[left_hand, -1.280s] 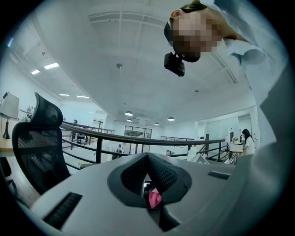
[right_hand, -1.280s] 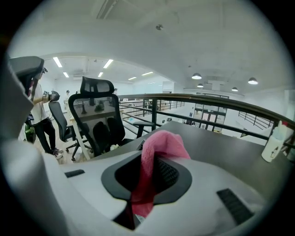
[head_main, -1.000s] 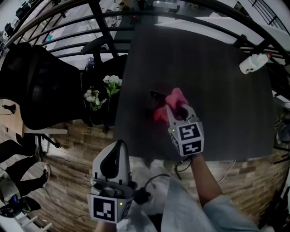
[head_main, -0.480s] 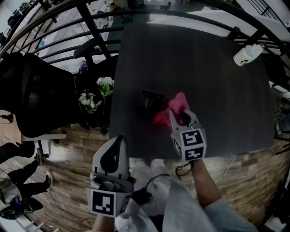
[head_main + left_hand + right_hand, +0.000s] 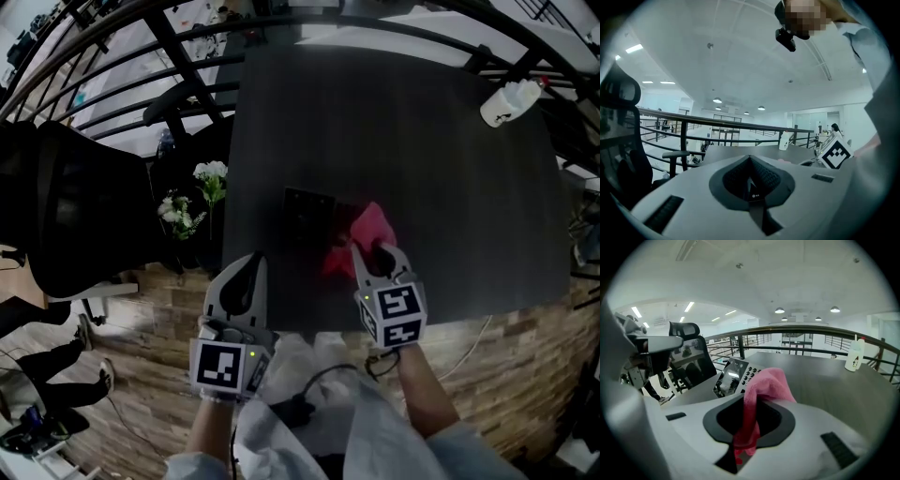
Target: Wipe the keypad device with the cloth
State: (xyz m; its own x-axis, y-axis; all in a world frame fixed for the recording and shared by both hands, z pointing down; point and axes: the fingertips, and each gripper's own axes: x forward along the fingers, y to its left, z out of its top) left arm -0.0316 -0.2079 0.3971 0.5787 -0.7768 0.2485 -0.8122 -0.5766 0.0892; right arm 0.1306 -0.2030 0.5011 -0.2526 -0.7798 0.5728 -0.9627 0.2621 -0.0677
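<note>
The keypad device (image 5: 307,208) is lying flat on the dark bench (image 5: 450,169), in its near left part. Its screen and keys are facing up, so the top is open to a wipe. The pink cloth (image 5: 368,228) is bunching just right of the device, at its near right corner; whether it is pressing on the casing I cannot tell. The right gripper (image 5: 371,251) is carrying the cloth, its jaws squeezing a fold. A puff is sticking out ahead as the wiping pad and a tail is hanging back between the jaws. The right forearm (image 5: 422,375) is reaching in over the bench's near edge, with the gripper pointing toward the far side. The left gripper (image 5: 246,272) is idling off the near left edge, over the floor. Its jaws are pressing together on nothing, and it is probably waiting clear of the wipe. A white bottle (image 5: 511,101) is standing well apart at the far right corner.
</note>
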